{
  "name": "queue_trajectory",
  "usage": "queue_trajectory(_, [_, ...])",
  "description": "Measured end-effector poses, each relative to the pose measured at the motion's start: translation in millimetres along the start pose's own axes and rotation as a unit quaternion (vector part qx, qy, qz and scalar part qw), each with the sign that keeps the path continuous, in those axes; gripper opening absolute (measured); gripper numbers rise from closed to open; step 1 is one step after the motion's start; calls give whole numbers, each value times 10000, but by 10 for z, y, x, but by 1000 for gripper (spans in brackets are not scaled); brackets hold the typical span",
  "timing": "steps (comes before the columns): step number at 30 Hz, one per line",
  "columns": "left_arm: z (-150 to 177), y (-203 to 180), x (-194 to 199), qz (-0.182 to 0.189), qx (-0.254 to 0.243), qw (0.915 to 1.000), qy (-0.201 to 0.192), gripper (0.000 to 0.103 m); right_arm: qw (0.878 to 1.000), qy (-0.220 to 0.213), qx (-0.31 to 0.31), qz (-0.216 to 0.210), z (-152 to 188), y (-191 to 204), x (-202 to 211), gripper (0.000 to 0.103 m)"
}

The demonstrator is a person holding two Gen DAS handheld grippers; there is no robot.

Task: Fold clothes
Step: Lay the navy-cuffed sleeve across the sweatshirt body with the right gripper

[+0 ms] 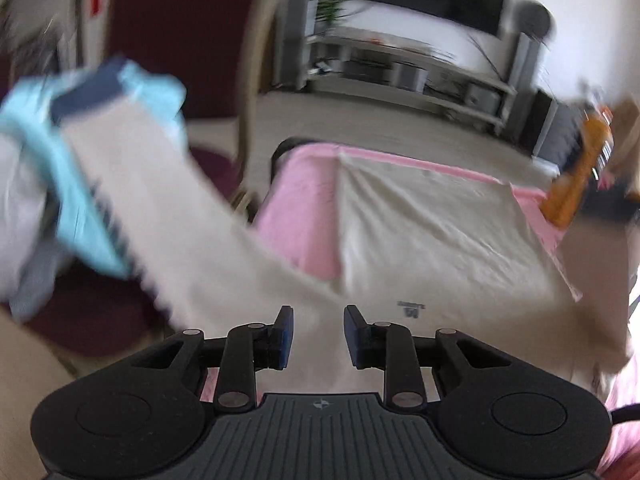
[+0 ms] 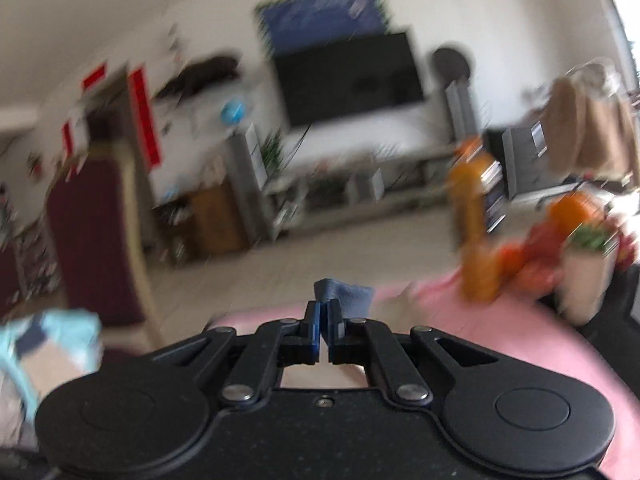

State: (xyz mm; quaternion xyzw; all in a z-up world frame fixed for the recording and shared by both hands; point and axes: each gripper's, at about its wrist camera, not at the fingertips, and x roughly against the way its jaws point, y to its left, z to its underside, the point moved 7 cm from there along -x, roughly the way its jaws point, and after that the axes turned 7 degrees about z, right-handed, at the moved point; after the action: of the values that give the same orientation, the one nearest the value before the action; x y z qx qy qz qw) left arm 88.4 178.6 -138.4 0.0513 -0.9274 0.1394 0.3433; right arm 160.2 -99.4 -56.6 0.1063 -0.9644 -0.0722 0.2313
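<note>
Cream cotton garment (image 1: 420,224) lying spread over pink-covered tabletop (image 1: 304,208), long cream sleeve with navy cuff (image 1: 132,184) stretching off toward tabletop's left edge, across light blue cloth (image 1: 76,200) heaped there. Left tongs (image 1: 319,330) hovering over garment's near hem, jaws standing partly apart, nothing between pads. Right tongs (image 2: 324,324) pinching closed on small blue fabric fold (image 2: 344,296), raised above pink tabletop. Orange bottle (image 1: 580,168) standing at far right corner. Views motion-blurred.

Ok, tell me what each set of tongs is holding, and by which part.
Right tongs: shut on a blue fabric edge. Left tongs: open over the cream garment, gripping nothing.
</note>
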Motion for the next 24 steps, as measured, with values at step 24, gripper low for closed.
queue_trajectory(24, [331, -611, -975, 751, -63, 9849, 1559, 29, 9465, 2747, -1693, -87, 723, -1930, -566, 28])
